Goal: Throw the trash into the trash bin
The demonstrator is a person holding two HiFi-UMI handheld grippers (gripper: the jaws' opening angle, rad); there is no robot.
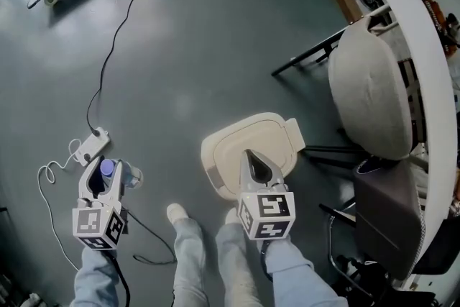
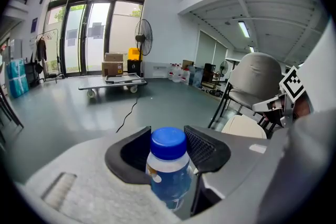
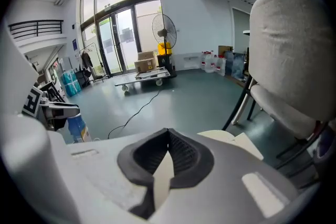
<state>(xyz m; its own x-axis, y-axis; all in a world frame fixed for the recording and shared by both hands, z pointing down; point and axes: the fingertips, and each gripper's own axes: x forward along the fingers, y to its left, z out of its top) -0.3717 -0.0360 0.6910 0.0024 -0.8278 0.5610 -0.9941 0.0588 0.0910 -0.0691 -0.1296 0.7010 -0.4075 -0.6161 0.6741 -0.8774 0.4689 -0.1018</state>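
Bottle: a small clear bottle with a blue cap and a blue label stands upright between the jaws of the left gripper, at the lower left of the head view
Bottle label: the print is too small to read in any view
Left gripper: its jaws stand fairly wide and press on the bottle from both sides just below the cap
Trash bin: a cream bin with a lid over its top sits on the grey floor, low in the middle of the head view, well apart from the bottle
Right gripper: the right gripper hangs over the bin, its jaw tips together with nothing held between them
Markers: each gripper carries a marker cube with black and white squares, no letters
Head view only: a white power strip with its cable just above the left gripper, a pale padded chair at the right, the person's legs at the bottom
Gripper views only: a flat cart, cardboard boxes and a standing fan before tall windows
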